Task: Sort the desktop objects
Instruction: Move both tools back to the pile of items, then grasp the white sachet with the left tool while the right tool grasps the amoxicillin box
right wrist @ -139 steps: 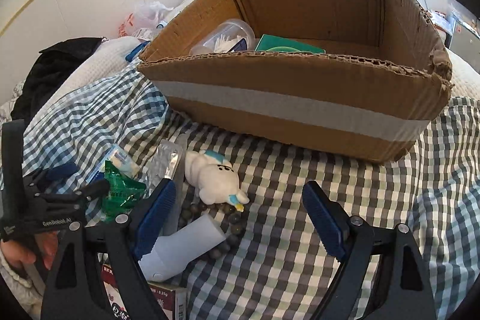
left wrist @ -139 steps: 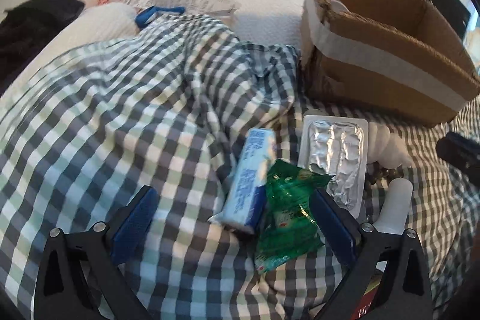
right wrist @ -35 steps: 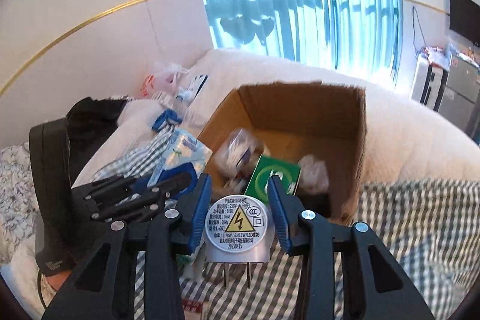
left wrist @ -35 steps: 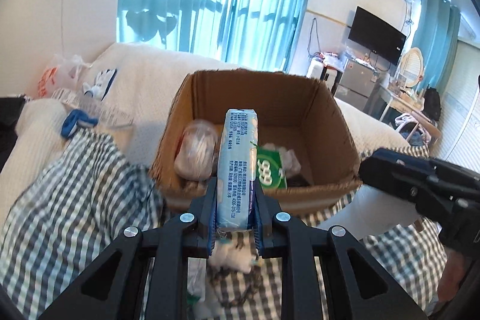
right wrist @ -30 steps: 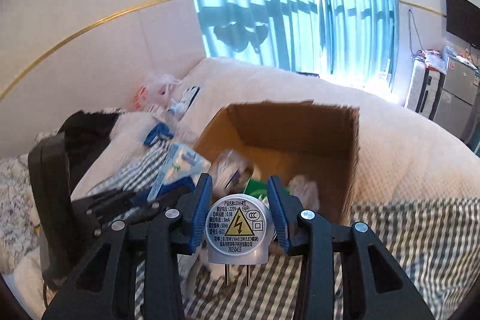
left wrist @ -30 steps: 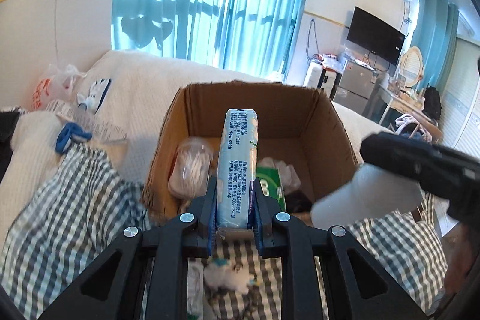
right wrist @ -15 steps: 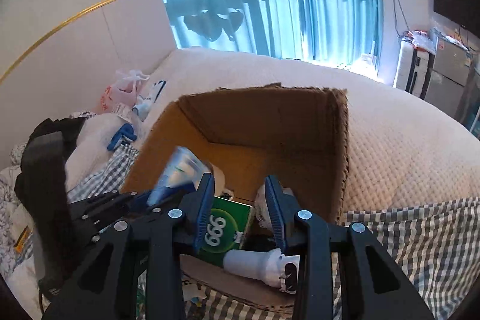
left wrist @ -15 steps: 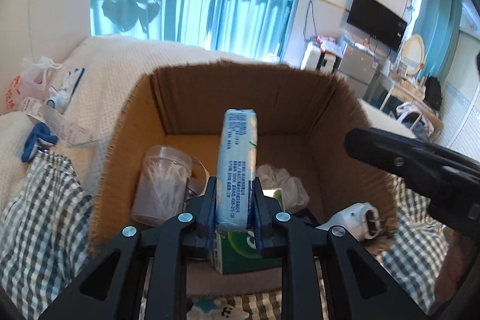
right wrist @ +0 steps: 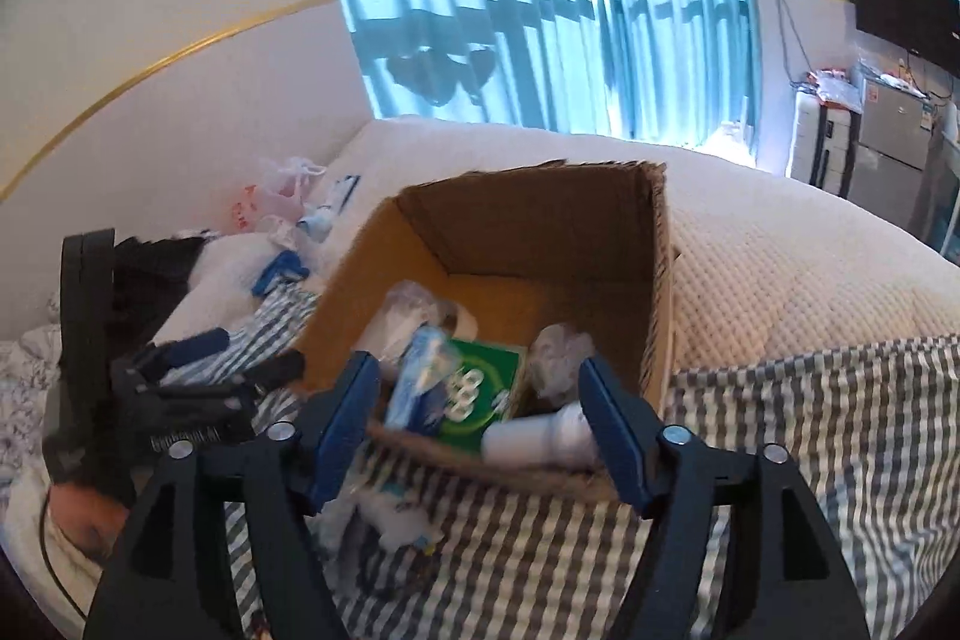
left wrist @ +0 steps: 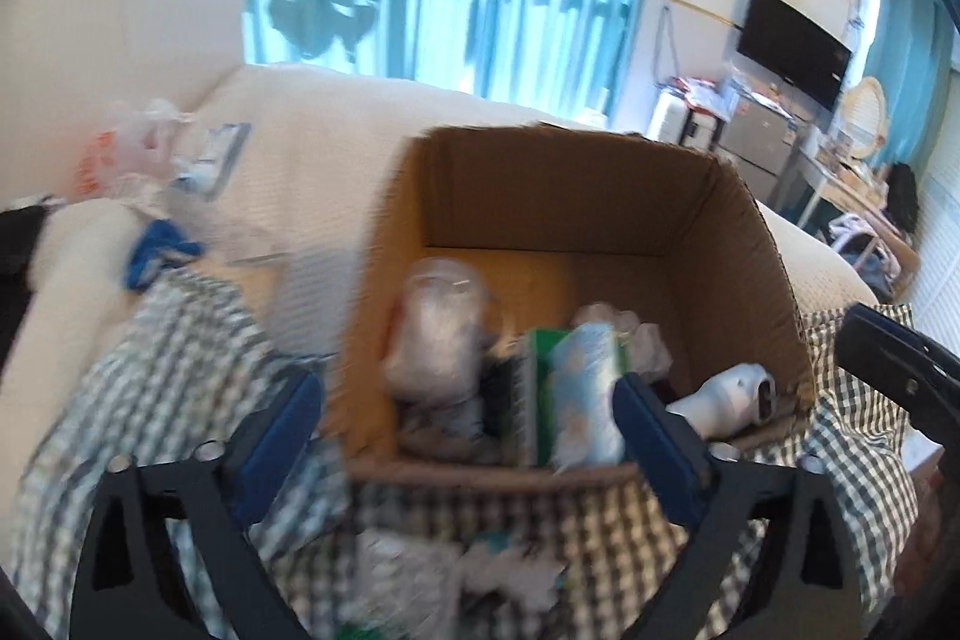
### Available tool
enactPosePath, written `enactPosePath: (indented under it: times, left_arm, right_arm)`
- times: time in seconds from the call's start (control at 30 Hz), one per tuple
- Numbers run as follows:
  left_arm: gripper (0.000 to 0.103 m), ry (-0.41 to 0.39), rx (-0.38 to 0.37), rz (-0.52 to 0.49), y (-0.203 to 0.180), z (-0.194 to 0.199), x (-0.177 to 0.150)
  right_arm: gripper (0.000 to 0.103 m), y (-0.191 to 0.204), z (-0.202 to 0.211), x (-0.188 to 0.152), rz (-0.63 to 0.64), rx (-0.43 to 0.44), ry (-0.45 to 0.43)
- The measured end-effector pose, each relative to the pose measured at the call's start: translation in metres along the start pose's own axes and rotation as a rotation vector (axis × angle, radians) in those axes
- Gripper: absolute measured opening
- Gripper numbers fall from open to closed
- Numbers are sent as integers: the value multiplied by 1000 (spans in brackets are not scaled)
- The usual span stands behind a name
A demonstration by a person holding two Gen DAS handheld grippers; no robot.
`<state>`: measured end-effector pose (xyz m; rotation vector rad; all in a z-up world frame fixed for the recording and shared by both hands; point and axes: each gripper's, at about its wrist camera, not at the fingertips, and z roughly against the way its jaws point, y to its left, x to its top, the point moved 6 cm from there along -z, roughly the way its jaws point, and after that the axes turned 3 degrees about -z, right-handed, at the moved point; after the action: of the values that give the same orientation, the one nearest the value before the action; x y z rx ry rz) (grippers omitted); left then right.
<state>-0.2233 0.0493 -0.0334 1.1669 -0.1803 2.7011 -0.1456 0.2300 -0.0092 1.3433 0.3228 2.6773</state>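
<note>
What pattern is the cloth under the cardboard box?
A dark-and-white check on the cloth; the right wrist view shows it sharpest.

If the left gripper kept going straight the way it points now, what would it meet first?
Probably the near wall of the cardboard box, or just past it the green box and blue-white packet inside. The left gripper stands open and empty; blur leaves depth uncertain.

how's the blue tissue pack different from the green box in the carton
The blue tissue pack is a soft, pale blue and white wrapper; the green box is stiff, dark green with white print. The tissue pack lies tilted across the green box, which sits lower underneath it. Both are inside the cardboard carton, near its front wall.
</note>
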Motion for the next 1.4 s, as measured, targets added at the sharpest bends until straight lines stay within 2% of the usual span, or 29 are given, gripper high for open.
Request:
enactPosePath:
  times: [0.13, 0.2, 0.33, 0.4, 0.6, 0.83, 0.9, 1.0, 1.13, 1.23, 1.27, 1.3, 1.37, 1.4]
  left_arm:
    - [103, 20, 36, 41, 29, 29, -23]
    - [103, 36, 58, 68, 42, 38, -40]
    - [103, 120, 102, 112, 64, 43, -100]
    - [103, 174, 89, 143, 66, 42, -135]
    - [103, 304, 37, 220, 51, 43, -212]
    - [103, 340, -43, 140, 10, 52, -235]
    - [102, 365, -66, 88, -2, 53, -245]
    - [93, 411, -89, -9, -23, 53, -258]
    - [87, 464, -104, -141, -48, 52, -276]
    - [85, 470, -105, -214, -60, 52, -281]
    - [76, 469, -103, -229, -62, 52, -282]
    - [60, 462, -88, -251, -63, 50, -282]
    - [41, 439, -57, -274, -60, 47, -279]
    - [37, 426, -66, -258, -56, 46, -277]
  right_arm:
    - [74, 24, 14, -30, 49, 35, 17]
    - [75, 35, 14, -51, 63, 55, 52]
    - [75, 47, 4, -96, 70, 77, 151]
    - [75, 47, -3, -119, 60, 69, 201]
    - [75, 33, -9, -153, 7, 40, 270]
    - [75, 31, 7, -164, 18, 17, 280]
    - [75, 29, 9, -166, 7, 16, 284]
    - [75, 25, 10, -165, -7, 11, 286]
    - [75, 25, 11, -166, -6, 12, 291]
    - [75, 26, 10, -169, 2, 12, 299]
    - [75, 27, 9, -170, 3, 12, 303]
    - [75, 27, 9, -170, 4, 12, 305]
    - [75, 28, 8, -172, 3, 14, 309]
    - [75, 28, 8, -173, 4, 15, 313]
